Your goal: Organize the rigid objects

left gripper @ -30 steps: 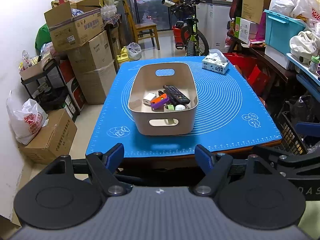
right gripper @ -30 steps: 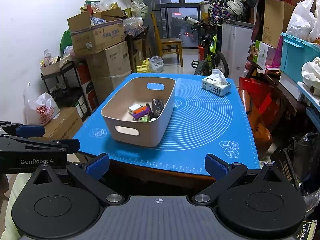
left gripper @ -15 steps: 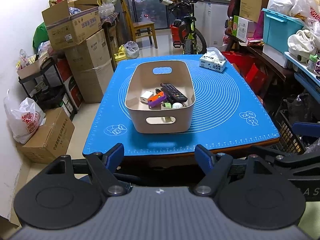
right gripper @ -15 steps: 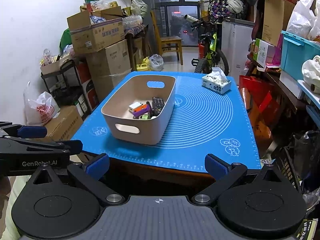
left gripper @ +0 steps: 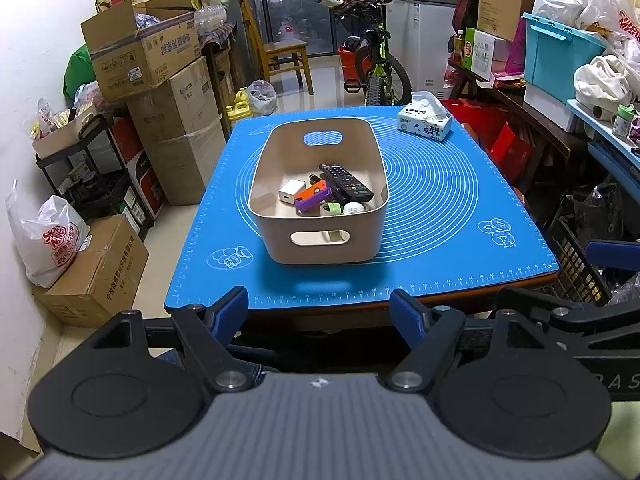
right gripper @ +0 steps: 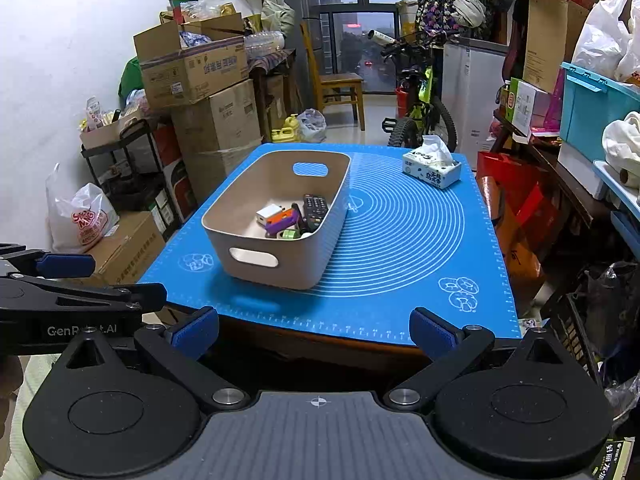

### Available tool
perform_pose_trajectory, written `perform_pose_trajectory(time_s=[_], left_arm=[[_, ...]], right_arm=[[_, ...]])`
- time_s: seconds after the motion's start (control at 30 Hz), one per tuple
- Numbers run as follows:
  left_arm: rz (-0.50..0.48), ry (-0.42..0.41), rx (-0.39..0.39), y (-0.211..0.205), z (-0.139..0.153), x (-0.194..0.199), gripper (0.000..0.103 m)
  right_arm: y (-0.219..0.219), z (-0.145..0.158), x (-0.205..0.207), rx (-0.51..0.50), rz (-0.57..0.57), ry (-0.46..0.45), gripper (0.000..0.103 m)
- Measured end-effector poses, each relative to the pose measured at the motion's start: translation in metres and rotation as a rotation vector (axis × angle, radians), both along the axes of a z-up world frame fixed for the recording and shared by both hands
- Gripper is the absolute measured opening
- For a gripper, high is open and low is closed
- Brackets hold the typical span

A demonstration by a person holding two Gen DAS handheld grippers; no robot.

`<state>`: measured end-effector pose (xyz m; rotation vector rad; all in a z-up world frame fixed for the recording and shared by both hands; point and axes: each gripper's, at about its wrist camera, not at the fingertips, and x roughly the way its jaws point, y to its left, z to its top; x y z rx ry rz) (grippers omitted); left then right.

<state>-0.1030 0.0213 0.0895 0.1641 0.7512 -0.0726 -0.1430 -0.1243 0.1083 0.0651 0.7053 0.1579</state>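
A beige bin [left gripper: 280, 240] [right gripper: 280, 268] with handle cut-outs stands on the blue mat [left gripper: 440, 200] [right gripper: 400, 232]. Inside it lie a black remote [left gripper: 346, 182] [right gripper: 315, 210], a white charger [left gripper: 291, 191] [right gripper: 269, 213], an orange and purple item [left gripper: 314, 197] [right gripper: 282, 222], a green piece [left gripper: 332, 209] and a white round piece [left gripper: 354, 208]. My left gripper [left gripper: 320, 312] is open and empty, held back from the table's near edge. My right gripper [right gripper: 314, 330] is open and empty, also short of the near edge.
A tissue box [left gripper: 425, 120] [right gripper: 432, 168] sits at the mat's far right corner. Cardboard boxes [left gripper: 144, 52] and a rack stand left of the table. A bicycle [left gripper: 376, 68] and chair stand behind. Shelves and a crate [left gripper: 580, 264] crowd the right side.
Both grippers have drawn back slightly from the table and stay open. The bin and its contents have not moved.
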Motion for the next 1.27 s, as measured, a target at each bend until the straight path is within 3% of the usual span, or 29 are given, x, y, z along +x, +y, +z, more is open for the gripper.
perform_pose_trajectory(time_s=[1.27], left_arm=[[-0.01,0.0,-0.002,0.0026,0.0031,0.0009,0.078]], right_arm=[[-0.0029,-0.0005,-0.0024,-0.005,-0.01,-0.007,0.1]])
